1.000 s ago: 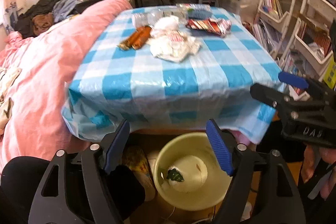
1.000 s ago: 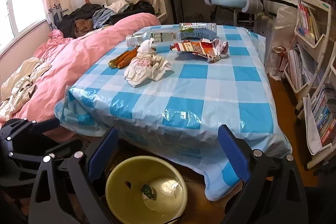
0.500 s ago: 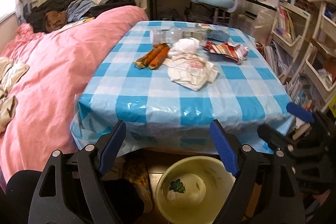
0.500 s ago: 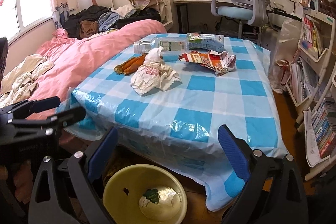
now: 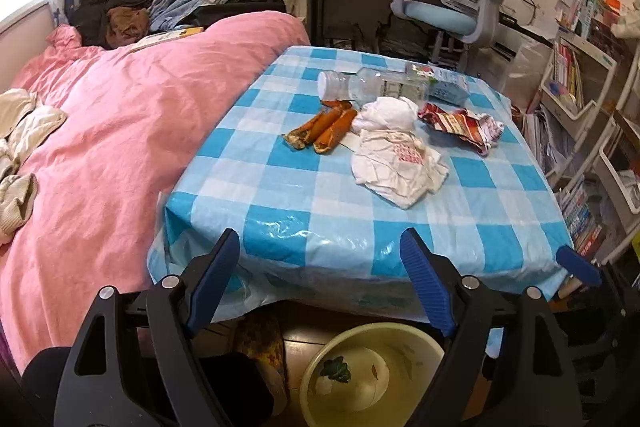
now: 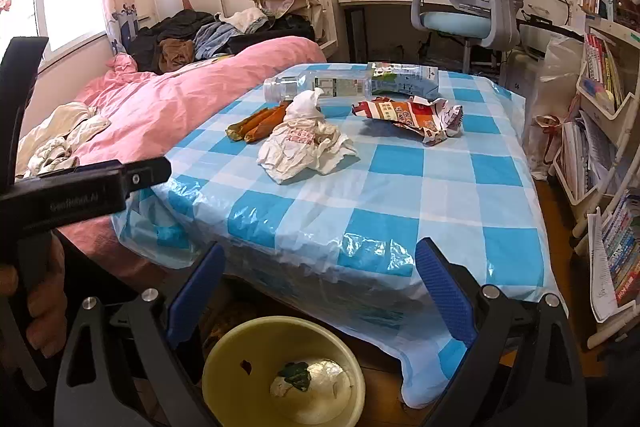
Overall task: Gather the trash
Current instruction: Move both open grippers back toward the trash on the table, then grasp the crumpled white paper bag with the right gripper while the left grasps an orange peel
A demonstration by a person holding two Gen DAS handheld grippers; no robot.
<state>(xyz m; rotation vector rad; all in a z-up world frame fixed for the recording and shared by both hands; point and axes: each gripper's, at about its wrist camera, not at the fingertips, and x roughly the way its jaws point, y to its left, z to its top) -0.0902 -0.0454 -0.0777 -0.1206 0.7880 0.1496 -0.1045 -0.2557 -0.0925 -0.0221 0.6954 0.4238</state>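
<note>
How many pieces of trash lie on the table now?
5: bottle and carton at the far edge, orange wrapper left, white wrapper in the middle, red wrapper right. Some may be hidden.

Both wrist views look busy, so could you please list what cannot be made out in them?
- Bin contents: left wrist view, right finger and bottom edge cut the bin; the green scrap is too small to identify.
- Under the table: both views, hidden by the hanging checked cloth.
- Plastic bottle label: too small to read.
- Left gripper fingertips: right wrist view shows only its body.
</note>
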